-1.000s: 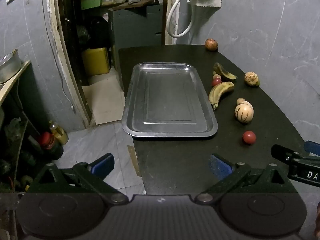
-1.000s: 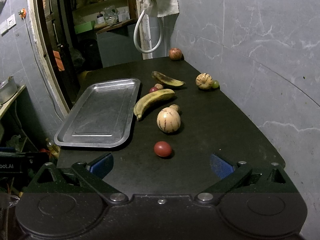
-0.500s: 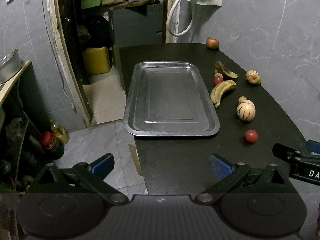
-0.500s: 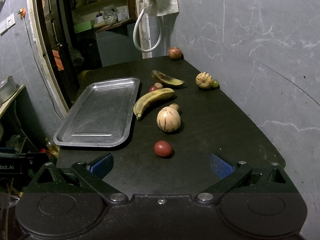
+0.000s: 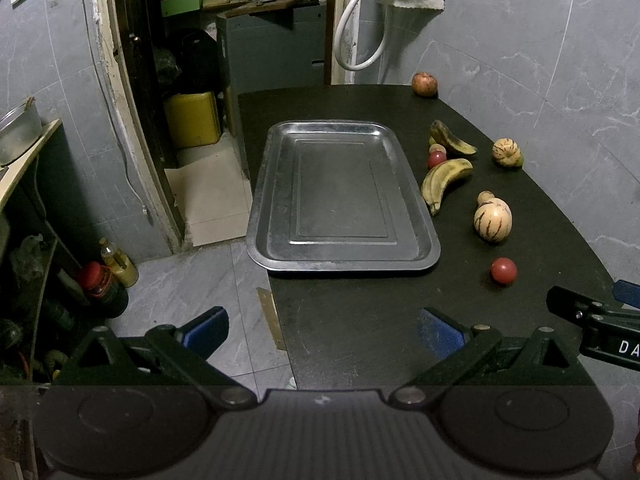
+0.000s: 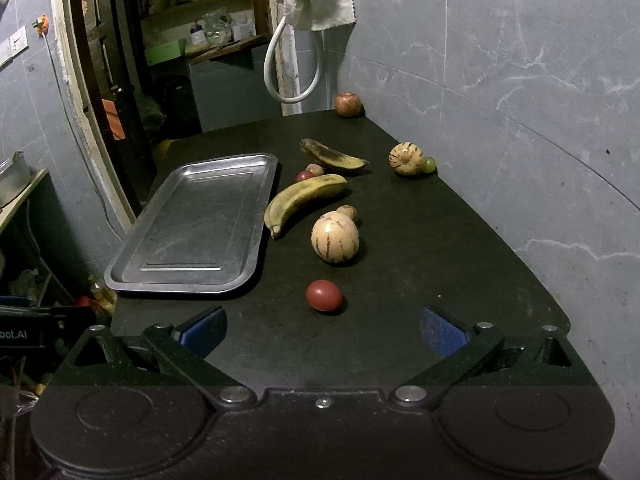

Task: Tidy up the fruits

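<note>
Fruit: all of it lies loose on the black table (image 6: 420, 240), to the right of the tray (image 6: 256, 248); none is in the tray.
Red ball: a small red fruit (image 6: 324, 295) sits nearest the right gripper, apart from the rest.
Striped melon: a pale striped one (image 6: 335, 240) stands just behind it, touching a small brown fruit (image 6: 347, 212).
Bananas: a yellow banana (image 6: 304, 200) lies just beside the tray's long edge; a darker banana (image 6: 332, 156) lies beyond it, with two little fruits (image 6: 310, 173) between them.
Far fruit: a second striped one (image 6: 406, 159) with a green grape (image 6: 429, 164) touching it near the wall; a reddish apple (image 6: 347, 104) at the far corner.
Tray: bare metal, its near left corner overhanging the table edge.
Progress: by my judgement nothing is sorted yet; every fruit is left to move, presumably into the tray.
Right gripper (image 6: 322, 330): jaws wide apart, holding and touching nothing, low over the near table edge and lined up on the red ball.
Left gripper (image 5: 322, 328): jaws likewise wide and bare, held back from the table's near left corner, facing the tray.
</note>
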